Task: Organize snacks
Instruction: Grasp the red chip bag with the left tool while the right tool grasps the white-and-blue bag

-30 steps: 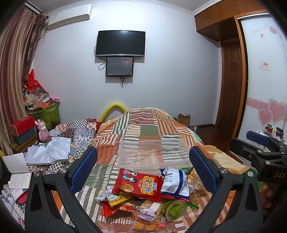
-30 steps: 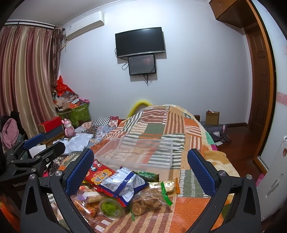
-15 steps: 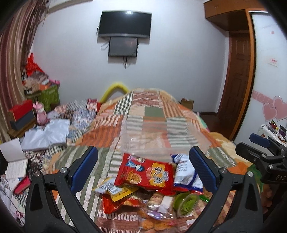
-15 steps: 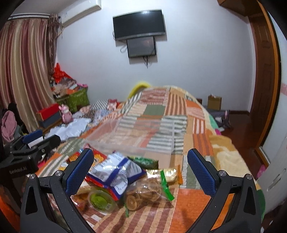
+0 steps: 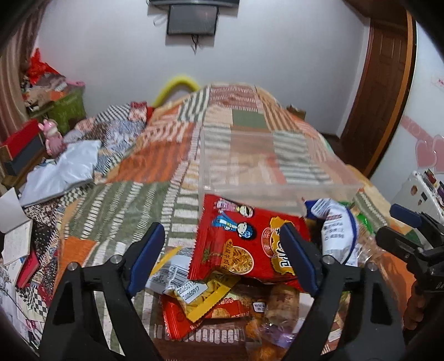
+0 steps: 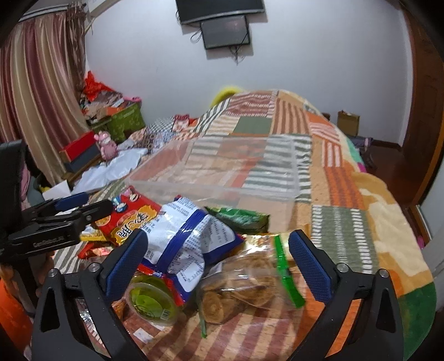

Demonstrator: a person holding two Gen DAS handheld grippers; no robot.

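Now both claws, left [image 5: 222,259] and right [image 6: 219,259], gape empty; red packet [image 5: 244,244] between left's fingers (perhaps touching), clear box [image 5: 266,169] beyond.

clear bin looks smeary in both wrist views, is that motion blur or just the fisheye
Left wrist view: the clear bin and quilt are softly smeared while the left tongs stay crisp, suggesting camera motion. Right wrist view: the same, with the cookie bag streaked. Fisheye only bends the door frame.

red noodle packet [image 5: 244,244] half hidden by claw finger [image 5: 298,261] — wall screen [image 5: 192,19] cut off, blurred.
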